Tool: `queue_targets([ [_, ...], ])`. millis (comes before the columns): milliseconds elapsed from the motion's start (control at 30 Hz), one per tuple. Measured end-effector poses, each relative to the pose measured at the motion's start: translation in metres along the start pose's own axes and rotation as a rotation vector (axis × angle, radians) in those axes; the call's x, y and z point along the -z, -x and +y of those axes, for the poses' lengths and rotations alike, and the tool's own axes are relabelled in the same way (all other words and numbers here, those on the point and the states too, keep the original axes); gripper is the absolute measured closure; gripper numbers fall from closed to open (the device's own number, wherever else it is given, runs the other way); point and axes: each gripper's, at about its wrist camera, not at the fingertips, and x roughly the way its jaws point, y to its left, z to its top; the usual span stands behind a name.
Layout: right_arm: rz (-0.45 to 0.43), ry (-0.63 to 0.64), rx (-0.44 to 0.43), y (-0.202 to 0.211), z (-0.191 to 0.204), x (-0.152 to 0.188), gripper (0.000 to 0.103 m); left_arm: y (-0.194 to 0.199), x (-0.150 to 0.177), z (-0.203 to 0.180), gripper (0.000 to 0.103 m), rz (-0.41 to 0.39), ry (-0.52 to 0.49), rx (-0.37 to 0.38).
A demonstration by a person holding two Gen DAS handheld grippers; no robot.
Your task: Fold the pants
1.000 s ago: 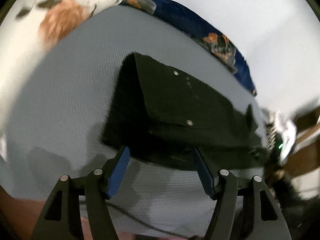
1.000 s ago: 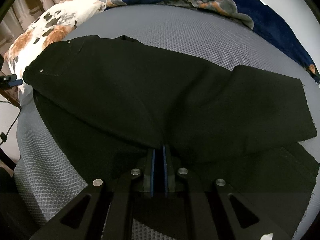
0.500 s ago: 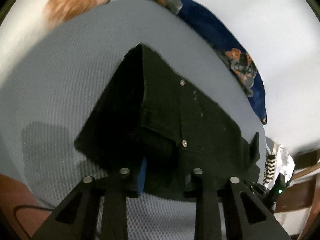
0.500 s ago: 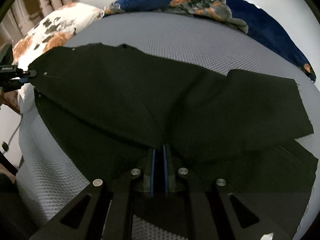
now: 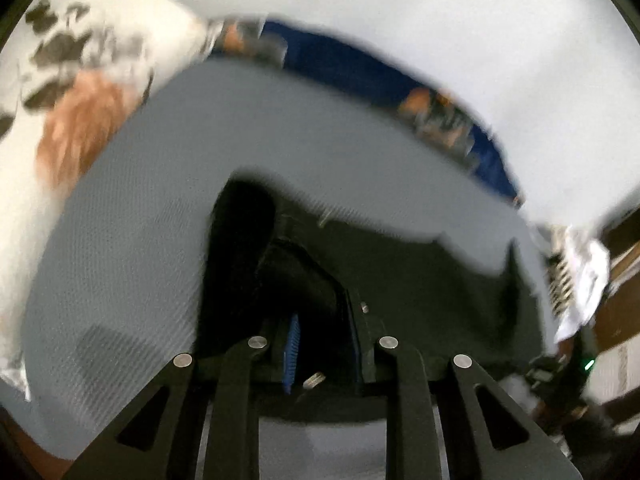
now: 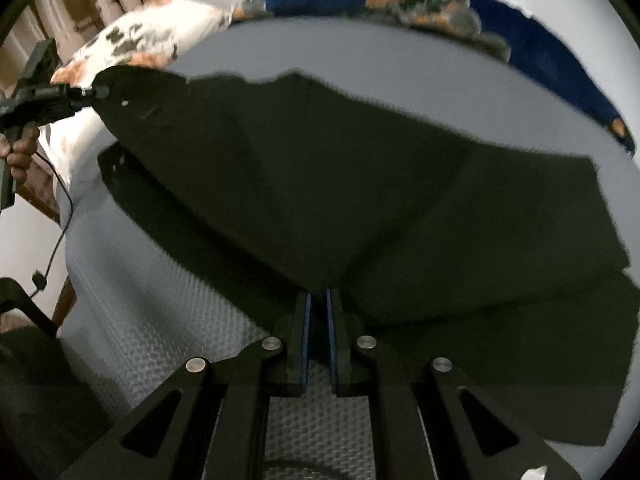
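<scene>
- Since the earlier frame the left tongs (image 5: 324, 344) have been closing and now pinch the waistband corner of the black woven pants (image 6: 340, 184), lifting it off the grey textured bed (image 6: 360, 52).
- The right tongs (image 6: 318, 320), nearly shut, clamp the crotch-side edge near the bed's front edge.
- Step in hand: folding one leg over the other; next, both tongs carry the raised half across evenly.

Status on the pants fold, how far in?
Early. Done: both grips are set. The left hand-held gripper, jaws just closed, pinches the waistband corner of the black pants; the right hand-held gripper is shut on the crotch edge. In hand: the upper layer hangs lifted off the grey mattress. Left: laying it over and folding the legs, which lie at full length.
</scene>
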Motion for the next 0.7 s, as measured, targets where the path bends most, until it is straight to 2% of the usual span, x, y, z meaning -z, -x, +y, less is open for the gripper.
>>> queue_targets([
  [100, 0.038, 0.014, 0.0, -0.013, 0.004, 0.003, 0.097, -0.019, 0.023, 0.023, 0.082, 0.09, 0.014, -0.036],
  [267, 0.043, 0.017, -0.018, -0.004, 0.002, 0.0, 0.097, -0.013, 0.035, 0.025, 0.081, 0.083, -0.016, -0.036],
  [400, 0.078, -0.017, -0.041, -0.018, -0.003, 0.005, 0.097, -0.023, 0.045, 0.013, 0.078, 0.09, -0.101, -0.109],
  [567, 0.061, -0.041, -0.058, -0.02, -0.006, 0.005, 0.096, -0.017, 0.05, -0.001, 0.074, 0.095, -0.147, -0.15],
  [667, 0.053, -0.063, -0.072, -0.02, -0.009, 0.006, 0.096, -0.01, 0.055, -0.003, 0.06, 0.115, -0.164, -0.177],
  [700, 0.051, -0.069, -0.077, -0.02, -0.01, 0.006, 0.095, -0.006, 0.058, -0.004, 0.044, 0.113, -0.179, -0.213],
])
